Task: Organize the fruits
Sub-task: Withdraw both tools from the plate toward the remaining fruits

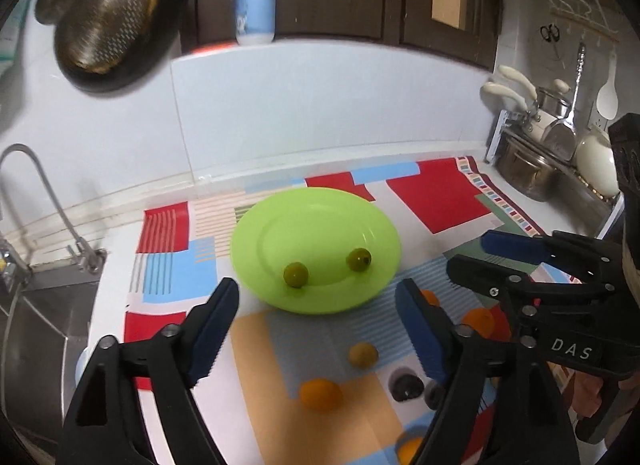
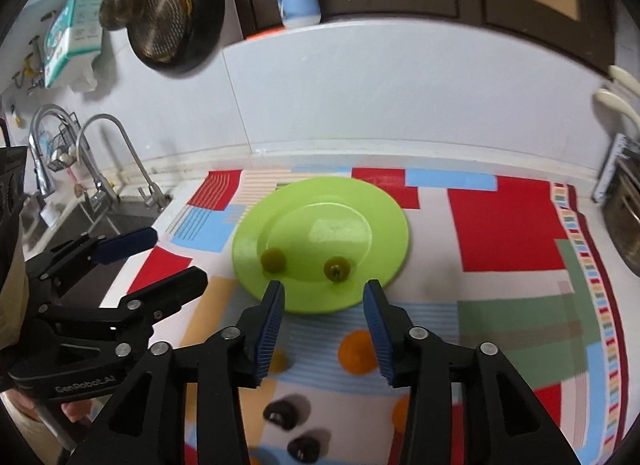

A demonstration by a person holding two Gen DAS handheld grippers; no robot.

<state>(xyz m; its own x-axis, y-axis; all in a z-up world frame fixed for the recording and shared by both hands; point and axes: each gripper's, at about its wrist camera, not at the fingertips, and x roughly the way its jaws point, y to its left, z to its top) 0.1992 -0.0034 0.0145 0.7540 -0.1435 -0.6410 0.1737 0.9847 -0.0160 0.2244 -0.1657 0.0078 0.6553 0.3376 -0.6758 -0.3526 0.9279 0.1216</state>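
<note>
Fruits lie partly on the green plate [image 1: 316, 209], which holds two green fruits [image 1: 296, 274], [image 1: 358, 259] near its front rim, while the left gripper [image 1: 316, 305] and right gripper [image 2: 324, 301] hover just before that rim, both spread wide and empty, over oranges [image 1: 320, 394] on the patterned cloth [image 1: 440, 193].

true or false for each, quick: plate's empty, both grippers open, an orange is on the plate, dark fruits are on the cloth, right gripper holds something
1. The green plate is empty. False: two green fruits lie on it.
2. The left gripper and right gripper are both open. True.
3. An orange fruit sits on the plate. False: it lies on the patterned cloth, nearer the camera than the plate.
4. Dark fruits lie on the cloth. True.
5. The right gripper holds a fruit. False: nothing sits between its fingers.
</note>
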